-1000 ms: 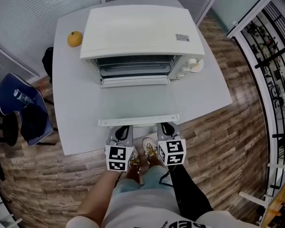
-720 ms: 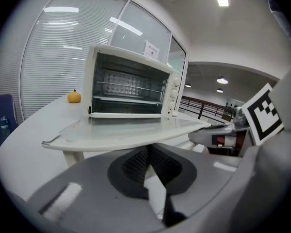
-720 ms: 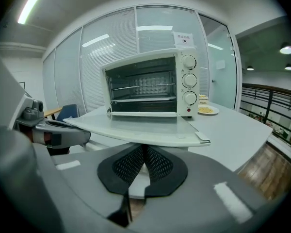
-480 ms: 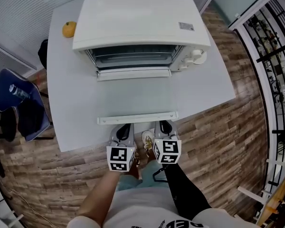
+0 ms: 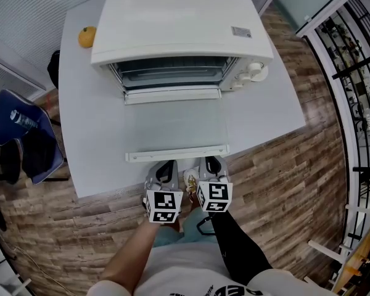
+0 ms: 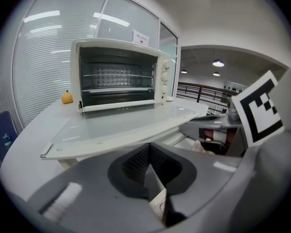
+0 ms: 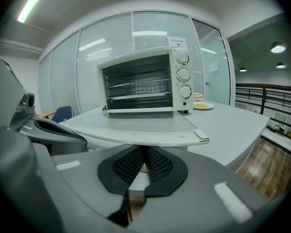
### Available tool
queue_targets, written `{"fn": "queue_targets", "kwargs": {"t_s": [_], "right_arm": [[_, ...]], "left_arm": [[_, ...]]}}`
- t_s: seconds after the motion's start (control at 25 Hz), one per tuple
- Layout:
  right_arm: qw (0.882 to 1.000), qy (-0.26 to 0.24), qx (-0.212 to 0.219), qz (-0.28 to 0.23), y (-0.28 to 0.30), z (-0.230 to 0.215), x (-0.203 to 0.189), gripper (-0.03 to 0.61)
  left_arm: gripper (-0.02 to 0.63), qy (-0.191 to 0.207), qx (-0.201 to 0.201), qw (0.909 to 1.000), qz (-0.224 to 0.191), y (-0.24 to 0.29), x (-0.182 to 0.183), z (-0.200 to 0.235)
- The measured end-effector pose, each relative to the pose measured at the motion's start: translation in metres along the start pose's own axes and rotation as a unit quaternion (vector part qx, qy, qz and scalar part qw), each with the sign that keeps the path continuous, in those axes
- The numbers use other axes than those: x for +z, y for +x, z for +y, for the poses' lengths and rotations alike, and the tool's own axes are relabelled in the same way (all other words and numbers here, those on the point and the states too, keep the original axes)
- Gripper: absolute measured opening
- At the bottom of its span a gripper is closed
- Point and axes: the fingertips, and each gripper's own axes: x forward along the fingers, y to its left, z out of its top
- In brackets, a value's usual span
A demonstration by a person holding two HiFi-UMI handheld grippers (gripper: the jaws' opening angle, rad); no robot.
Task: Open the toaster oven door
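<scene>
The white toaster oven (image 5: 179, 23) stands at the back of the grey table (image 5: 265, 116). Its glass door (image 5: 172, 125) lies folded down flat, and the handle bar (image 5: 177, 155) reaches almost to the table's front edge. The racks inside show in the left gripper view (image 6: 117, 81) and the right gripper view (image 7: 140, 87). My left gripper (image 5: 165, 168) and right gripper (image 5: 211, 164) sit side by side just in front of the handle, off the table edge and apart from the door. Both are shut with nothing between the pads (image 6: 149, 147) (image 7: 143, 152).
An orange (image 5: 86, 37) lies on the table left of the oven. A small plate of food (image 5: 257, 73) sits at the oven's right. A blue chair (image 5: 24, 134) stands left of the table. Glass walls rise behind, and a railing (image 5: 351, 73) runs along the right.
The two grippers have drawn a little closer together and slightly back from the door handle. The door stays flat open throughout.
</scene>
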Motion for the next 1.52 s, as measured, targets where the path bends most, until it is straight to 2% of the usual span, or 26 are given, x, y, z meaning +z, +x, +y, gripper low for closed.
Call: {"fn": "queue_targets", "kwargs": {"t_s": [0.4,0.6,1.0,1.2,1.36,1.52], "right_arm": [[1.000,-0.010,-0.002,0.009,-0.003,-0.001,0.004,0.003],[1.000,0.009,-0.012,0.027,-0.021,-0.003,-0.009,0.003],[0.999,-0.016,0.024,0.016,-0.060,-0.008,0.002,0.003],[0.998,-0.033,0.045,-0.021,-0.090,-0.023,0.042,0.003],[0.995,-0.037,0.062,-0.062,-0.120,-0.034,0.087,0.003],[0.991,-0.037,0.069,-0.104,-0.155,-0.048,0.133,0.003]], "left_arm": [[0.058,-0.001,-0.014,0.9998,-0.011,0.000,0.003,0.000],[0.058,-0.002,-0.008,0.9999,-0.014,-0.005,0.002,0.003],[0.058,-0.005,0.034,0.9984,-0.045,-0.038,0.020,-0.007],[0.058,0.000,0.077,0.9934,-0.085,-0.068,0.054,-0.012],[0.058,0.011,0.113,0.9841,-0.137,-0.103,0.099,-0.014],[0.058,0.026,0.127,0.9763,-0.173,-0.138,0.139,-0.028]]}}
